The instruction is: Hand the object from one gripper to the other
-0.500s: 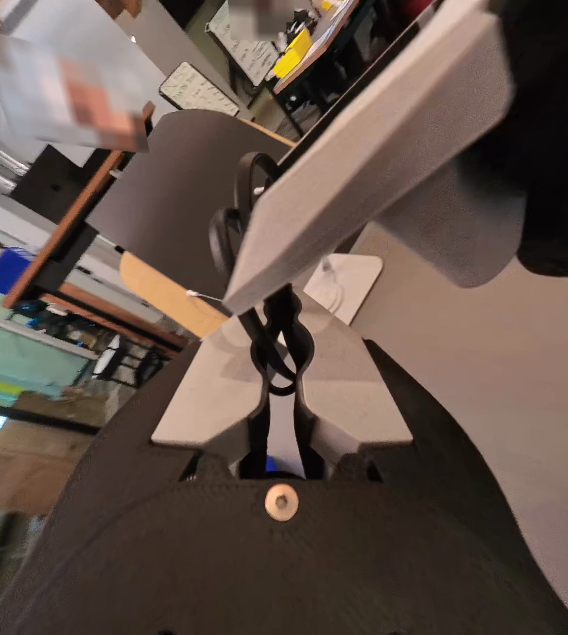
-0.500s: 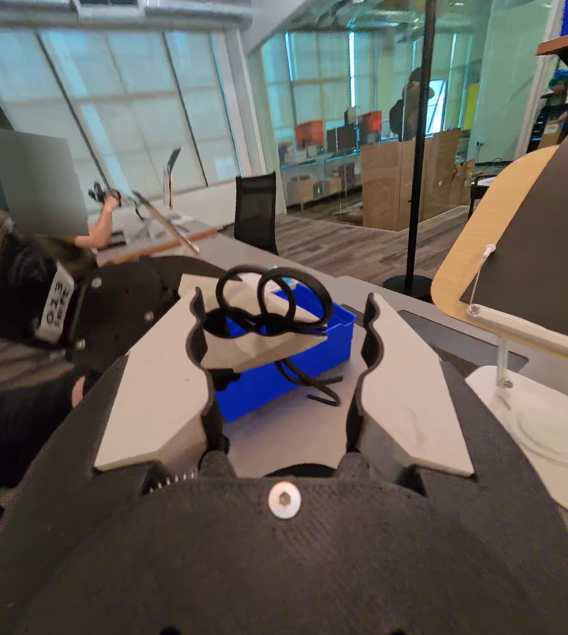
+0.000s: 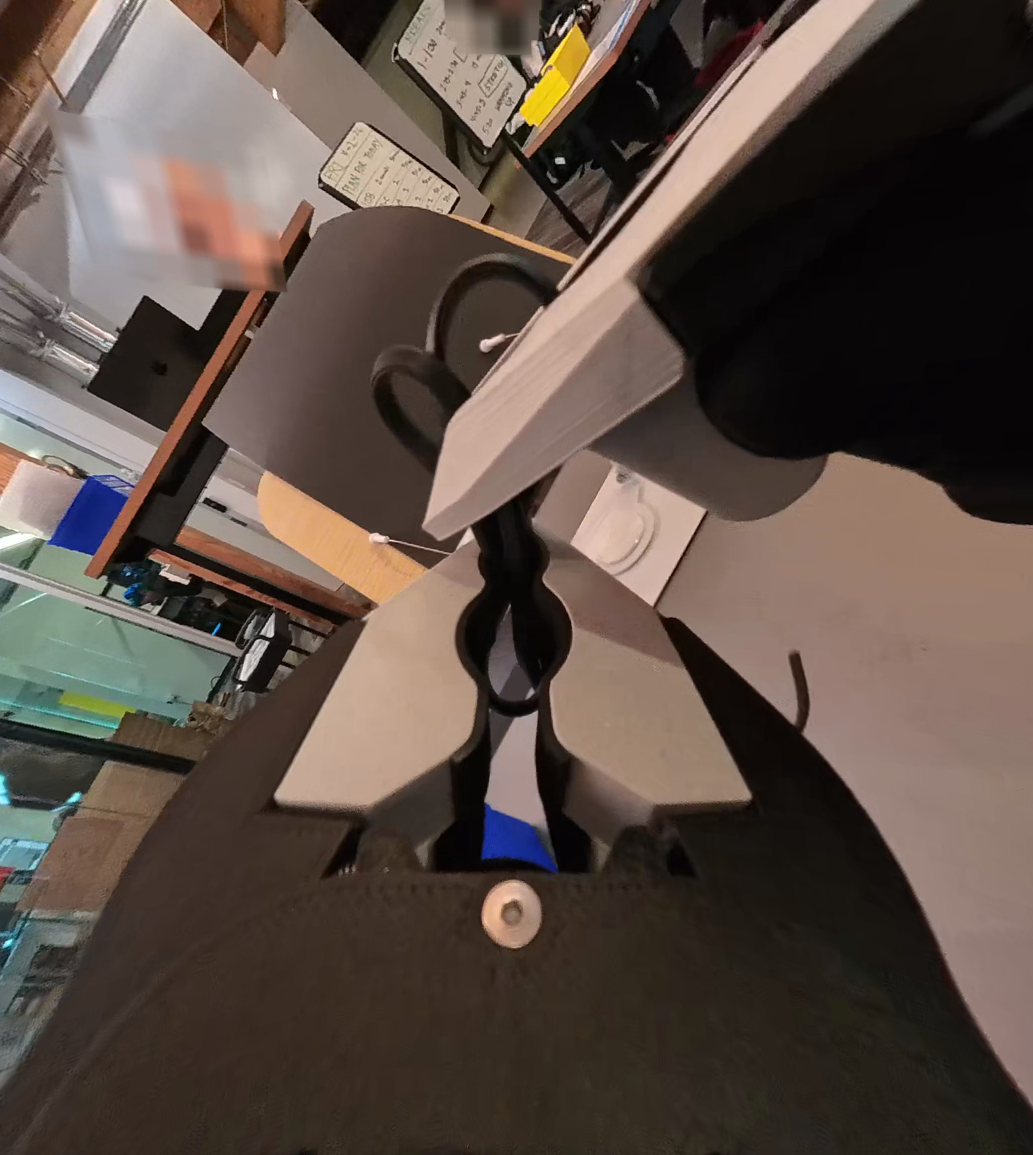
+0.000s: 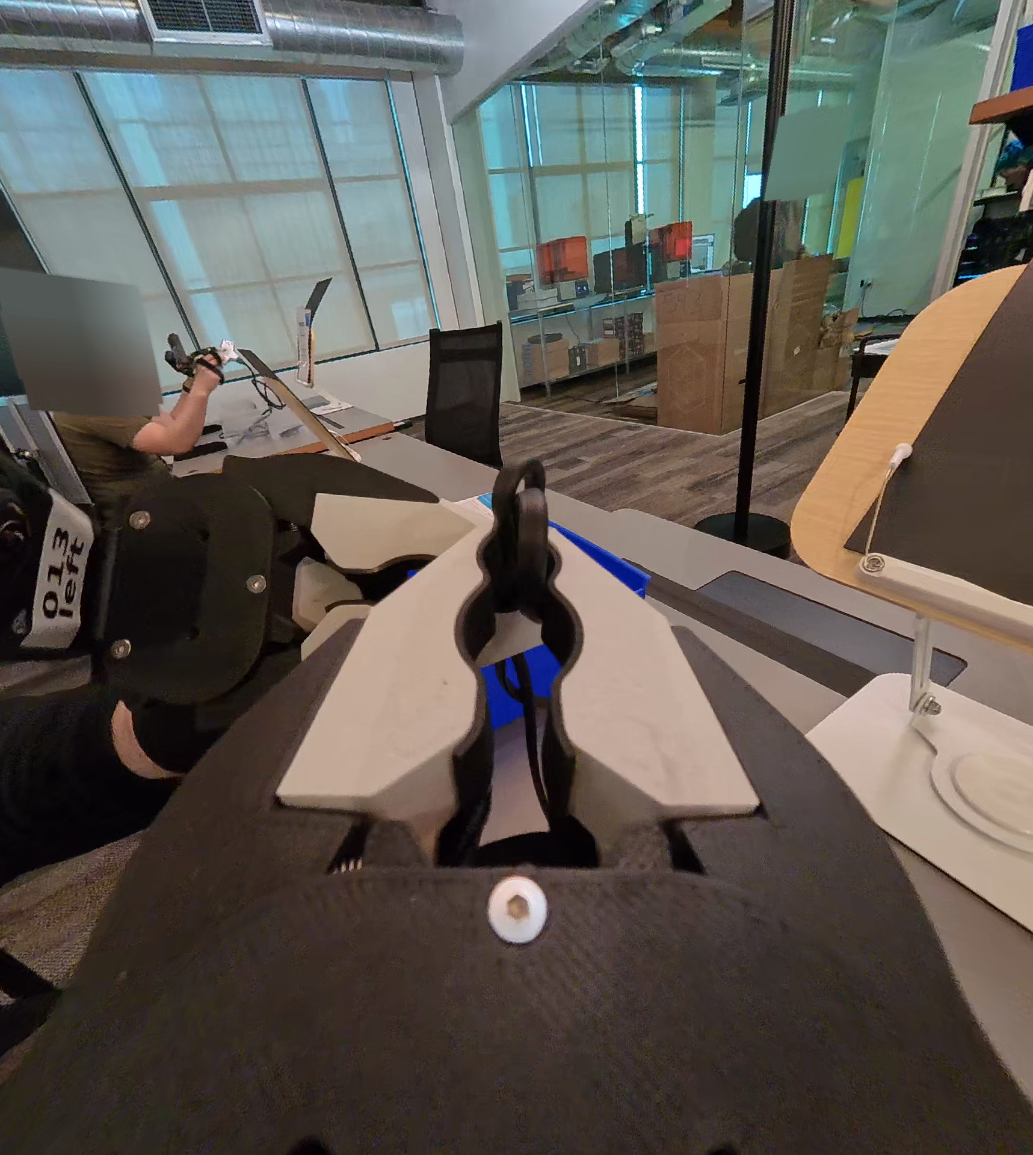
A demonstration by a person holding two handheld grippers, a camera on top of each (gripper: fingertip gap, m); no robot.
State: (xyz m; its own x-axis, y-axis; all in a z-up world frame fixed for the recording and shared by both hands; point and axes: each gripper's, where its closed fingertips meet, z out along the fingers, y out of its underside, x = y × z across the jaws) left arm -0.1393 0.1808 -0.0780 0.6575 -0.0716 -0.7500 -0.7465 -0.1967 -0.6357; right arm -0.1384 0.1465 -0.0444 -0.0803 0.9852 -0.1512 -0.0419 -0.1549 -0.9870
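**Tight Spot Over the Desk**

The two grippers cross close together, so little room lies between them. A blue bin (image 4: 604, 572) sits just under them. A white stand (image 4: 964, 781) with a dark board (image 4: 1014, 500) blocks the desk's (image 4: 1001, 1000) right edge.

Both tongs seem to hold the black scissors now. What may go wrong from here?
1. Both tongs are shut on the scissors: the left tongs and the right tongs. If either pulls away before the other opens, the scissors may twist or slip.
2. The right tongs grip only the handle loops. Once released, the scissors may swing and fall toward the blue bin.
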